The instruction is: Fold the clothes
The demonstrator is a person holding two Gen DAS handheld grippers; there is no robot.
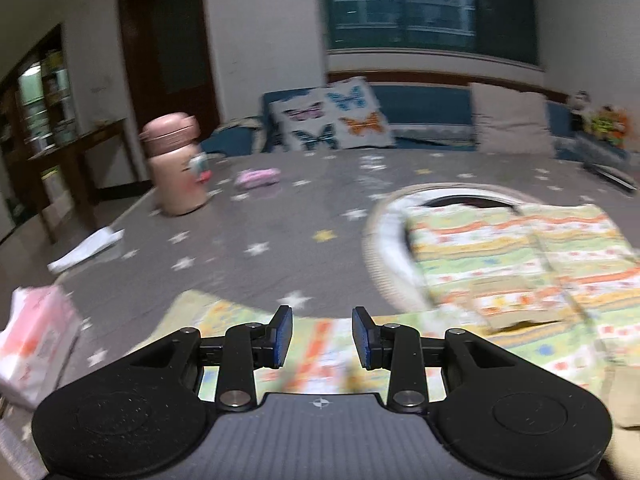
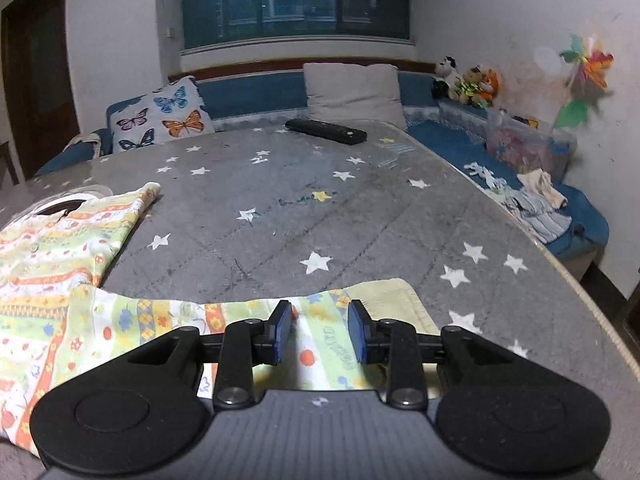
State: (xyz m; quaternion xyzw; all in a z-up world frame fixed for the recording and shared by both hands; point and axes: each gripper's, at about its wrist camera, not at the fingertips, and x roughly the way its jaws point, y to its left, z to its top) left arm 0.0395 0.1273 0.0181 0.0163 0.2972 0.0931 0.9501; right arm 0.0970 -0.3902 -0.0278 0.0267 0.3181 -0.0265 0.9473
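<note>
Over the star-print table, both grippers hover
Left gripper and right gripper stand narrowly parted above the patterned garment, gripping nothing

Left view: motion blur is smearing the patterned garment and the pink bottle.
Pink pack: the left edge is cutting it off.
My left gripper: its body is hiding the cloth underneath.
Garment, right view: it is running off the left edge.
</note>
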